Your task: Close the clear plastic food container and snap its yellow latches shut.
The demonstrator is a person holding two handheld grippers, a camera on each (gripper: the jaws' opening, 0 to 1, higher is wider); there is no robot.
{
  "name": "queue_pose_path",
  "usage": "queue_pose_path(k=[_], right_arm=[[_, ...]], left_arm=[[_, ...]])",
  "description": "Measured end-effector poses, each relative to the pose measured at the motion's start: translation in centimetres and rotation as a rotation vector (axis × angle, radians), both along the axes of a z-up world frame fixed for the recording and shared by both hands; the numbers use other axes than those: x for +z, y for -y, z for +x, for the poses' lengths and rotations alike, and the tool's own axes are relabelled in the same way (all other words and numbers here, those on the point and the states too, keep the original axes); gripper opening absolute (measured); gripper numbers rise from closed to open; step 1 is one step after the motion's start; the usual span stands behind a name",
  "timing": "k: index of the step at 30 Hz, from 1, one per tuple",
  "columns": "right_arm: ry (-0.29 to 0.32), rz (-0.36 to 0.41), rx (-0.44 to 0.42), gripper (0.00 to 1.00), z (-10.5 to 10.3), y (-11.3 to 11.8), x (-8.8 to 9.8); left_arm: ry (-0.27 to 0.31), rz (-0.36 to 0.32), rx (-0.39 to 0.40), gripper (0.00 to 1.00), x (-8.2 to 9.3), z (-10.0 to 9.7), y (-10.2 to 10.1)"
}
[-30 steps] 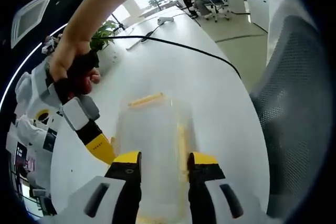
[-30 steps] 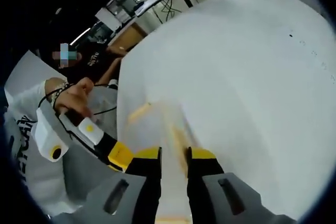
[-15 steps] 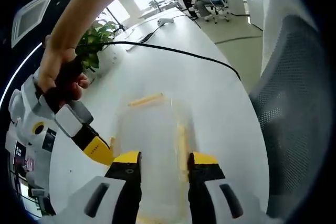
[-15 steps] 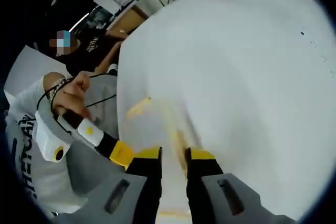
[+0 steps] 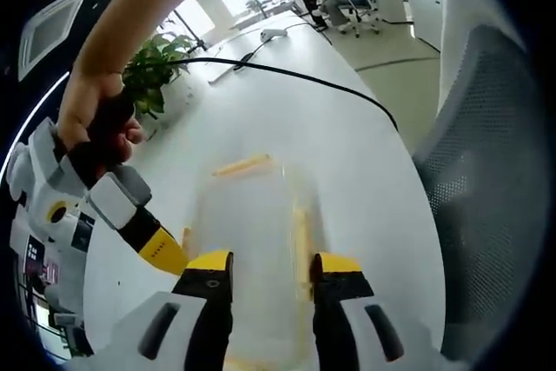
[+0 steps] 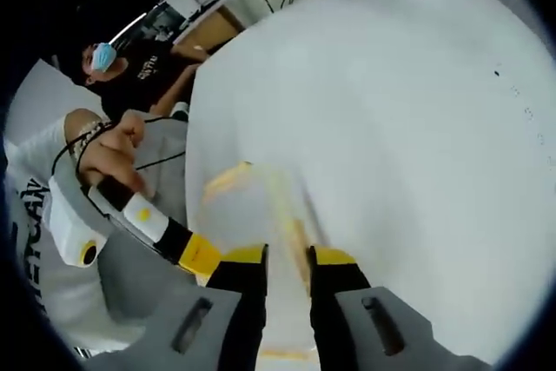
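The clear plastic container [image 5: 254, 223] lies on the white table, running out from between my left gripper's [image 5: 272, 263] jaws, which hold its near end. A yellow latch [image 5: 242, 165] shows at its far end and another [image 5: 301, 239] along its right side. My right gripper [image 5: 163, 248], held by a hand [image 5: 97, 117], presses its yellow tip against the container's left side. In the right gripper view the container [image 6: 252, 215] is blurred. A yellow latch strip [image 6: 298, 245] runs into the narrow gap of my right gripper [image 6: 287, 258]. The left gripper [image 6: 196, 254] touches the container from the left.
The white table [image 5: 304, 128] carries a black cable [image 5: 295, 80] and a potted plant [image 5: 155, 71] farther off. A grey mesh chair [image 5: 495, 180] stands at the right. People sit at the far end of the room. A masked person [image 6: 130, 71] sits behind the table edge.
The hand with the right gripper has shifted slightly along the container's left side. Both views have moved a little. The container and both grips look the same.
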State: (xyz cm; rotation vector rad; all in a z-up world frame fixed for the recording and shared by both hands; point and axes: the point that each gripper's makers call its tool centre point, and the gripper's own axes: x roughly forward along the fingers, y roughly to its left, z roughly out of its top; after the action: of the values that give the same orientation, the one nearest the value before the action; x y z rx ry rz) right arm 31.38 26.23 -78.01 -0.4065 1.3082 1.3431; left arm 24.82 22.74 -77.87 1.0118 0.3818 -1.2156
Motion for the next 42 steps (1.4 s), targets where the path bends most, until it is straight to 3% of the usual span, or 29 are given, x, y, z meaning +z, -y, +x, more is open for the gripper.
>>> queue_pose_path(k=[11,16,19,20,21,24,27,31,42], right_arm=[[0.032,0.038,-0.023,0.15,0.5,-0.2,0.3],[0.072,0.072,-0.031,0.15,0.6,-0.2,0.5],[0.108,0.082,-0.041,0.17,0.8,-0.1,0.6],[0.150,0.089,-0.044,0.20,1.4,0.1,0.6],[0.180,0.095,-0.036,0.20,1.6,0.1,0.6],[0.189,0.100,-0.064,0.20,1.4,0.6,1.1],[0.225,0.121,-0.078,0.21,1.5,1.1,1.6],[0.262,0.116,-0.097,0.21,1.8,2.2,1.9],[0.309,0.135,-0.104,0.27,0.8,4.3,3.3]], left_arm=[[-0.012,-0.020,-0.016,0.32,0.2,0.0,0.2],[0.000,0.005,-0.022,0.38,0.0,0.1,0.4],[-0.047,-0.004,-0.008,0.50,-0.3,-0.3,0.6],[-0.057,-0.016,-0.003,0.53,-0.3,-0.5,0.7],[-0.056,-0.016,-0.001,0.53,-0.3,-0.5,0.6],[-0.062,-0.022,0.012,0.53,-0.2,-0.5,0.5],[-0.118,-0.054,0.070,0.53,0.0,-0.3,0.2],[-0.134,-0.071,0.103,0.56,0.6,0.1,-0.3],[-0.211,-0.103,0.151,0.66,1.5,0.3,-1.1]])
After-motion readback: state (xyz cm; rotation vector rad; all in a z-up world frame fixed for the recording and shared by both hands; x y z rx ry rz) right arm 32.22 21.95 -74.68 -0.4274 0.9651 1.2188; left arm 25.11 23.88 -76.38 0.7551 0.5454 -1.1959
